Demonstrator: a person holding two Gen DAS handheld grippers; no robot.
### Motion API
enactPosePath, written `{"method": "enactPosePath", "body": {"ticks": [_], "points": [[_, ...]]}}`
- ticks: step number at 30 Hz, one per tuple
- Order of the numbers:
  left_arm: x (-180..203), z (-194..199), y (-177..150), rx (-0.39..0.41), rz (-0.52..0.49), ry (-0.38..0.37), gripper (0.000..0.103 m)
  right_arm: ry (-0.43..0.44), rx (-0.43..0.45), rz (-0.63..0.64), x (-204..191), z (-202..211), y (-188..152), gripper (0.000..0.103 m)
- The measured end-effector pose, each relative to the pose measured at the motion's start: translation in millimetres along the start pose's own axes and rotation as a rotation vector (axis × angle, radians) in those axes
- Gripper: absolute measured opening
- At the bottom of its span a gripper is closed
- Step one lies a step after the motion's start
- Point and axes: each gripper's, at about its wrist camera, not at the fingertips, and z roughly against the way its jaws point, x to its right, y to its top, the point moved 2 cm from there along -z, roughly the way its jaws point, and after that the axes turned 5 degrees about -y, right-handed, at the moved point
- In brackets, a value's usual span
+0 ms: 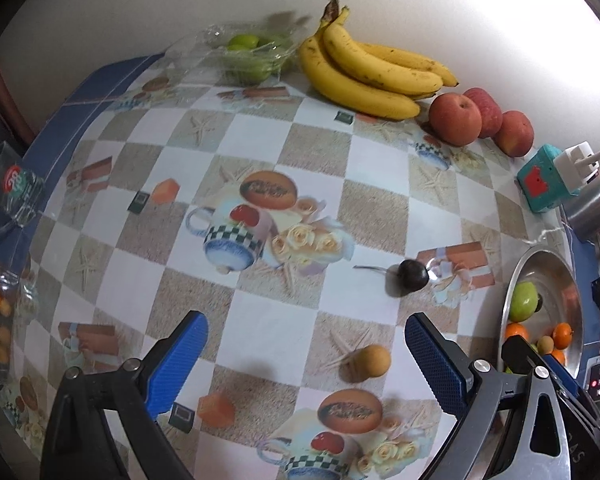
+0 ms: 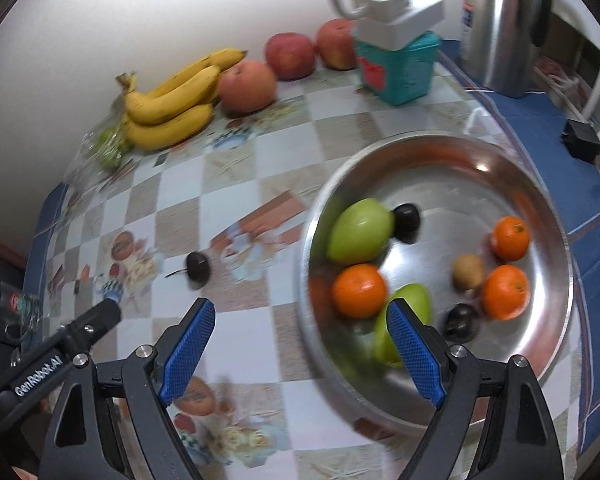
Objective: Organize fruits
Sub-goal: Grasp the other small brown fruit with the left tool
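Observation:
My left gripper (image 1: 306,340) is open and empty above the patterned table; a small tan fruit (image 1: 370,362) lies between its fingers, nearer the right one. A dark plum with a stem (image 1: 412,276) lies further ahead; it also shows in the right wrist view (image 2: 198,266). My right gripper (image 2: 300,328) is open and empty at the near left rim of a steel bowl (image 2: 432,152). The bowl holds two green fruits (image 2: 360,230), three oranges (image 2: 358,290), two dark plums (image 2: 407,218) and a tan fruit (image 2: 469,271).
Bananas (image 1: 364,68), three red apples (image 1: 454,118) and a clear box of green fruit (image 1: 248,56) line the back wall. A teal box with a white plug (image 2: 398,60) and a steel kettle (image 2: 500,24) stand back right. A glass mug (image 1: 14,192) sits at the left edge.

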Motion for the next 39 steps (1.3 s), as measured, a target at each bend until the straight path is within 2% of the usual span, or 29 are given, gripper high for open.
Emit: {"method": "enactPosePath", "body": {"ticks": [7,10,22,26,31,34,37,39], "points": [[-5.1,-14.6,-8.6,-0.058,0.022,-0.015,0.099,-0.003,-0.021,0.024,-12.2,-2.1,-7.9,0.088],[1.0,-20.4,-11.4,-0.083,0.017,-0.051,0.097,-0.01,-0.017,0.016,-9.3,-1.4,-6.8,0.088],[33.1,-39.9,-18.5,-0.157,-0.028,-0.13,0.07,-0.01,-0.004,-0.032,7.0,4.5,-3.5,0.088],[39.0,-46.0,-18.9,-0.171,-0.038,-0.139,0.054,-0.01,-0.004,-0.031,7.3,4.8,-3.5,0.088],[41.7,-51.3,-19.0,-0.188,-0.038,-0.143,0.044,-0.012,-0.003,-0.03,7.2,5.3,-3.9,0.088],[41.6,-51.0,-17.3,-0.183,-0.042,-0.14,0.042,-0.014,-0.005,-0.029,7.3,4.8,-4.1,0.088],[42.8,-51.2,-18.1,-0.184,-0.041,-0.142,0.033,-0.016,-0.007,-0.026,7.3,4.4,-4.6,0.088],[41.6,-51.1,-18.0,-0.186,-0.036,-0.148,0.031,-0.018,-0.005,-0.024,7.1,4.5,-4.5,0.088]]}}
